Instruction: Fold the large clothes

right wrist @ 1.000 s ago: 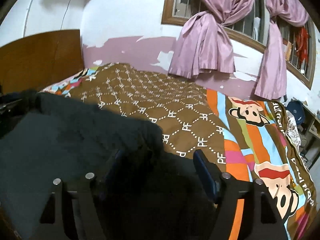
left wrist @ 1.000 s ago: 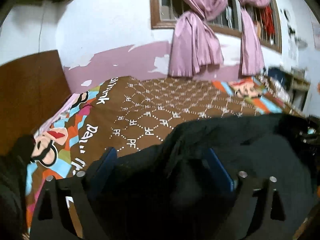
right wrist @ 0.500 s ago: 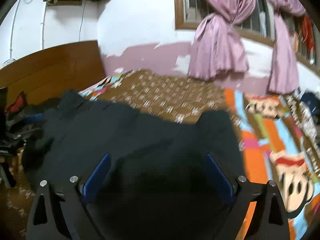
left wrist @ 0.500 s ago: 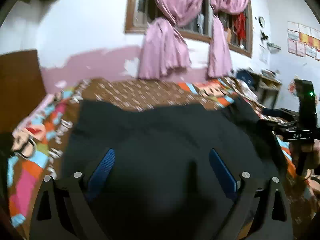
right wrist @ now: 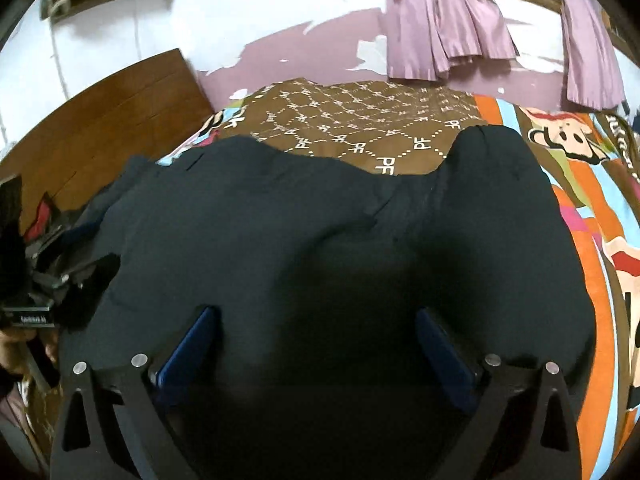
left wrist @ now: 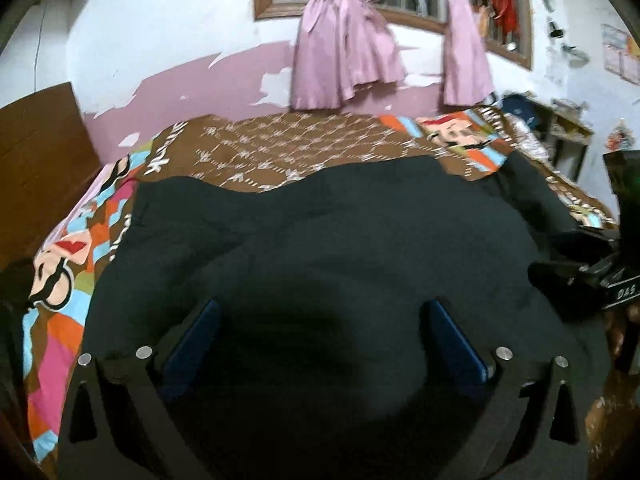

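In the left wrist view we start at the left edge of the frame, where a brown wooden headboard (left wrist: 40, 144) stands beside the bed. The patterned bedspread (left wrist: 304, 148) shows cartoon faces and bright stripes down the left side and a brown lattice print across the upper middle. The dark garment (left wrist: 320, 248) lies spread over the bedspread and fills the centre and lower part of the frame, its far edge running in a wavy line across the bed. The left tongs (left wrist: 320, 344) sit at the bottom of the frame with their blue pads wide apart and dark cloth filling the space between them; we cannot tell whether any cloth is caught. At the right edge of this view alone we see the right tongs' black body bearing a white label, resting at the garment's edge. Pink curtains (left wrist: 348, 44) hang knotted at the window in the upper middle, and a cluttered shelf (left wrist: 560, 128) appears at the upper right.

In the right wrist view the headboard (right wrist: 100, 128) takes the left side, and only here do we see the left tongs' body at the lower left edge, with part of a hand just below it. The garment (right wrist: 320, 240) again covers the centre, showing two rounded lobes at its far edge with bedspread (right wrist: 360, 120) between them. The right tongs (right wrist: 316, 340) stand equally wide apart over the cloth. The curtains (right wrist: 440, 32) hang at the upper right.
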`<action>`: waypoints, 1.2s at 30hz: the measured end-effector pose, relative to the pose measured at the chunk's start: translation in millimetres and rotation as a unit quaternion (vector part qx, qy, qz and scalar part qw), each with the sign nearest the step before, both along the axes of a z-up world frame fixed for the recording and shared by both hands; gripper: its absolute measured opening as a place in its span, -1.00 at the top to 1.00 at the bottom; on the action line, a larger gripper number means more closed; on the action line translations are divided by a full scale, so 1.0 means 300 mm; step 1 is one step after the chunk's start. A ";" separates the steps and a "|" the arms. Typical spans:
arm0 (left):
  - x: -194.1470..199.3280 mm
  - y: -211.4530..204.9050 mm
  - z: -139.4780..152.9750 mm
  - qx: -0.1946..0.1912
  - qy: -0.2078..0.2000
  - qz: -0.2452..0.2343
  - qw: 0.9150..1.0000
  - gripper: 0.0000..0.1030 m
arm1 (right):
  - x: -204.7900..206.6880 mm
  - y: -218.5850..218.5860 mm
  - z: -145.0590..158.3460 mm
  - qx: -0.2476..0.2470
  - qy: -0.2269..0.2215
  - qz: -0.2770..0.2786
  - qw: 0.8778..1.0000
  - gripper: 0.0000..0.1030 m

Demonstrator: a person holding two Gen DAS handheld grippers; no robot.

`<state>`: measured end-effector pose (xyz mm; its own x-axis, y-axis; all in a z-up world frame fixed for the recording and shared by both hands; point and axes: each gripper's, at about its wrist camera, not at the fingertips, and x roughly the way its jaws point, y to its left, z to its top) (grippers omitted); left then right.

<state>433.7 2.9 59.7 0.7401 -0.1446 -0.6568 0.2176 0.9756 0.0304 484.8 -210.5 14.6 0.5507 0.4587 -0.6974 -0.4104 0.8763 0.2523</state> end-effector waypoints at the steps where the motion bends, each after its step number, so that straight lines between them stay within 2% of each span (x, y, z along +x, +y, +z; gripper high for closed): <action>1: 0.012 0.009 -0.010 0.001 0.007 0.006 1.000 -0.98 | 0.026 0.000 -0.004 0.000 0.006 -0.003 1.000 -0.98; 5: 0.053 0.063 -0.021 -0.012 0.017 0.032 0.999 -0.98 | 0.077 -0.007 -0.011 0.006 0.022 -0.013 1.000 -1.00; 11: 0.100 0.155 -0.017 -0.048 0.027 0.072 0.996 -0.98 | 0.116 0.009 -0.014 -0.005 0.015 -0.020 1.000 -1.00; 18: 0.147 0.180 -0.049 -0.073 0.053 0.064 0.994 -0.98 | 0.188 0.040 -0.050 -0.034 0.013 -0.014 0.999 -1.00; 23: 0.167 0.185 -0.063 -0.098 0.067 0.063 0.991 -0.98 | 0.228 0.027 -0.094 -0.021 0.030 -0.014 0.999 -1.00; 31: 0.168 0.155 -0.080 -0.078 0.065 0.066 0.993 -0.98 | 0.227 0.026 -0.118 -0.020 0.034 -0.016 0.999 -1.00; 36: 0.165 0.126 -0.095 -0.046 0.058 0.071 0.995 -0.99 | 0.229 0.034 -0.133 -0.030 0.041 -0.016 0.999 -1.00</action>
<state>483.2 40.6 31.0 0.6777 -0.1072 -0.7275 0.0745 0.9942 -0.0771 553.5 -200.3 -25.3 0.5039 0.3974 -0.7669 -0.3626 0.9032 0.2298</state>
